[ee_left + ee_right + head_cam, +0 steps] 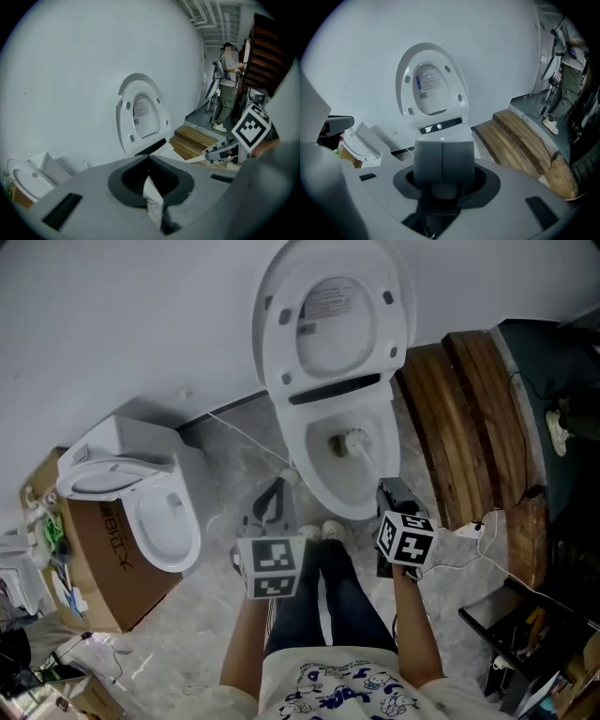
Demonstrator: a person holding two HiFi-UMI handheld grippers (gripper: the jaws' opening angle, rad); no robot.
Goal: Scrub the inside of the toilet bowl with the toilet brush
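The toilet [349, 486] stands with its seat and lid [333, 315] raised against the wall. The white brush head [354, 441] sits low inside the bowl, and its thin handle [371, 465] slants back to my right gripper [387, 486]. That gripper is shut on the handle just over the bowl's front rim. In the right gripper view the two pads [443, 159] press together and hide the brush. My left gripper [277, 486] hangs left of the bowl above the floor. It is shut on a thin white scrap [151, 187].
A second toilet [141, 512] rests on a cardboard box [103, 568] at the left. Wooden steps [469, 427] rise right of the bowl, with cables and clutter beyond. My legs and shoes [333, 532] stand before the bowl. Another person [227, 89] stands far back.
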